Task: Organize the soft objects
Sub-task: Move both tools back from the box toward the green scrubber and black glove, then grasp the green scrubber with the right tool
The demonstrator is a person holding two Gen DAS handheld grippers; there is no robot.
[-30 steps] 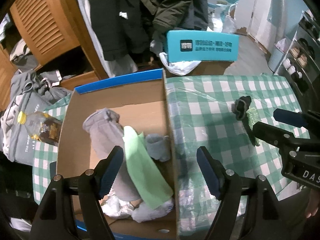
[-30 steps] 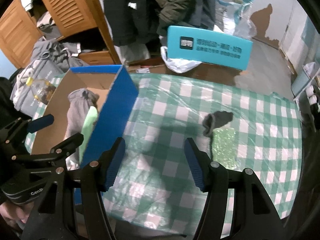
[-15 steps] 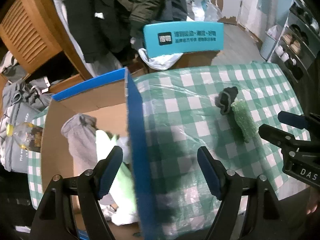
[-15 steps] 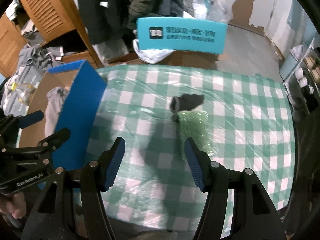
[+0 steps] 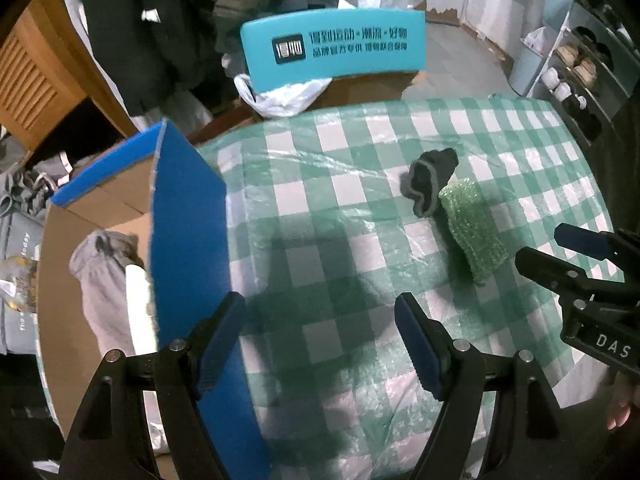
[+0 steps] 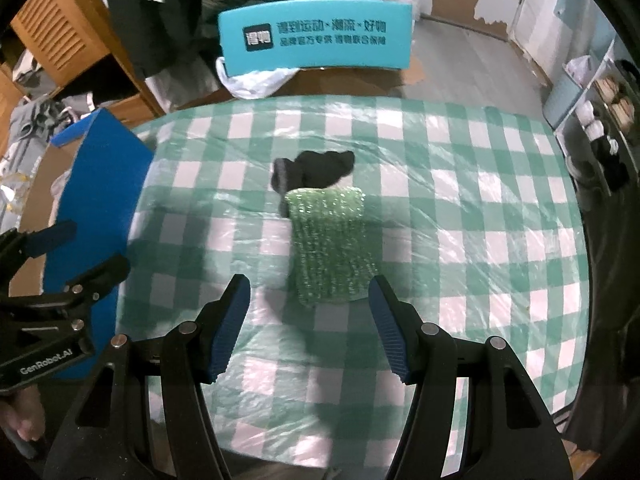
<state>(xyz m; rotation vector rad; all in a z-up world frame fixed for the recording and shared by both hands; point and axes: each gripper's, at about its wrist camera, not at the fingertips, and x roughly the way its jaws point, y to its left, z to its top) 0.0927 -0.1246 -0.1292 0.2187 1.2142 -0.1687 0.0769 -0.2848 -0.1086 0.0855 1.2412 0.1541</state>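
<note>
A green bubble-wrap pad (image 6: pixel 332 244) (image 5: pixel 474 232) lies on the green checked tablecloth (image 6: pixel 460 200), with a dark grey sock (image 6: pixel 312 170) (image 5: pixel 430 186) touching its far end. My right gripper (image 6: pixel 308 328) hangs open just short of the pad's near end, nothing between its fingers. My left gripper (image 5: pixel 320 340) is open and empty over bare cloth beside the blue wall of a cardboard box (image 5: pixel 188 240). Inside the box lie a grey garment (image 5: pixel 104 280) and a pale green cloth (image 5: pixel 138 304).
A teal chair back (image 6: pixel 316 40) with a white plastic bag (image 6: pixel 252 80) stands behind the table. Dark coats hang beyond it. Wooden louvred doors (image 5: pixel 36 80) and piled bags are at the left. Shelves (image 6: pixel 600 120) stand at the right edge.
Both grippers have moved right and lower, away from the box and toward the sock and green pad. The box has slid to the left of both views. Both jaws kept their opening.
</note>
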